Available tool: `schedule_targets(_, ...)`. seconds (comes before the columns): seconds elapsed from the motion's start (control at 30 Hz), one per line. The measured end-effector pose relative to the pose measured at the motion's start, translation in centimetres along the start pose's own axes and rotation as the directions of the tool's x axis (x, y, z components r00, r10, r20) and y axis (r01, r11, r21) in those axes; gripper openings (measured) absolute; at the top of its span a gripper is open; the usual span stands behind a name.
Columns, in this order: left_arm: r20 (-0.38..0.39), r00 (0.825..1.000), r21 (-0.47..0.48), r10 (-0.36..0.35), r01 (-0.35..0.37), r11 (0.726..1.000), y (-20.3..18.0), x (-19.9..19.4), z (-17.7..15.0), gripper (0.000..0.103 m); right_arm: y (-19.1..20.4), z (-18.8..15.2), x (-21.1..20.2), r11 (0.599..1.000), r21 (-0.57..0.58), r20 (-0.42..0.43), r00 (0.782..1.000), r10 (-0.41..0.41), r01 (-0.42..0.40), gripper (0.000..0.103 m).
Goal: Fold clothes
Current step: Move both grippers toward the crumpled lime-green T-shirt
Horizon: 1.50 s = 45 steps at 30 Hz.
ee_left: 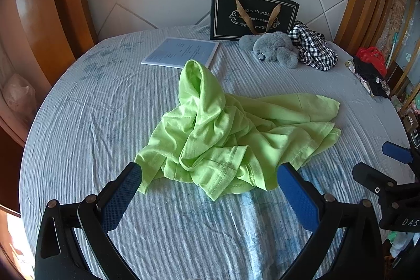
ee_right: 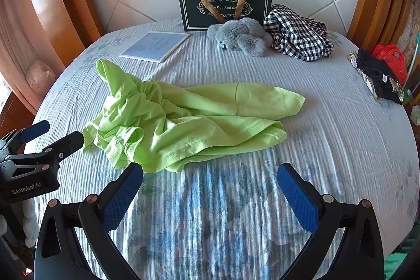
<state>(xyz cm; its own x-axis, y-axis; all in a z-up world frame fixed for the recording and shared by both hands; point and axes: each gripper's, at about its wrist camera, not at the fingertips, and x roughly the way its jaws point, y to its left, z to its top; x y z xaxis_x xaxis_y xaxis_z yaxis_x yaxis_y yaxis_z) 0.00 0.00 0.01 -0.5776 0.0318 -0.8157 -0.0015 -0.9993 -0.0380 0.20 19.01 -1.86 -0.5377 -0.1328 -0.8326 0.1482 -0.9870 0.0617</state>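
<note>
A lime-green T-shirt (ee_left: 223, 133) lies crumpled in the middle of the bed, one part standing up in a peak; it also shows in the right wrist view (ee_right: 183, 120). My left gripper (ee_left: 210, 172) is open and empty, its blue-padded fingers spread just in front of the shirt's near hem. My right gripper (ee_right: 210, 171) is open and empty, just short of the shirt's near edge. Each gripper shows in the other's view: the right one (ee_left: 386, 162) at the right edge, the left one (ee_right: 52, 133) at the left edge.
The bed has a blue-and-white striped sheet (ee_left: 183, 227). At the back lie a booklet (ee_left: 181, 51), a dark gift bag (ee_left: 252, 15), a grey plush toy (ee_left: 273, 49) and a black-and-white checked garment (ee_left: 312, 46). Dark items and a red bag (ee_left: 372, 62) sit at the right edge.
</note>
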Motion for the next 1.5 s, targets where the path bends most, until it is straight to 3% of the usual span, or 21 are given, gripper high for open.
schedule_targets(0.23, 0.033, 0.999, 0.006, 0.015, -0.016, 1.000, -0.4, -1.2, -0.2, 0.103, 0.0, 0.2, -0.8, 1.000, 0.008, 0.030, 1.000, 0.001, -0.002, 0.103)
schedule_targets(0.97, 0.021, 1.000, -0.032, 0.012, -0.011, 0.999, 0.4, -2.0, -0.3, 0.103, -0.5, 0.1, -1.9, 1.000, 0.001, 0.056, 0.998, -0.021, 0.021, 0.103)
schedule_targets(1.5, -0.032, 0.999, -0.048, -0.022, 0.020, 0.999, 1.8, 1.4, 0.2, 0.103, -1.7, 0.7, 1.2, 1.000, 0.012, 0.031, 1.000, -0.003, 0.003, 0.103)
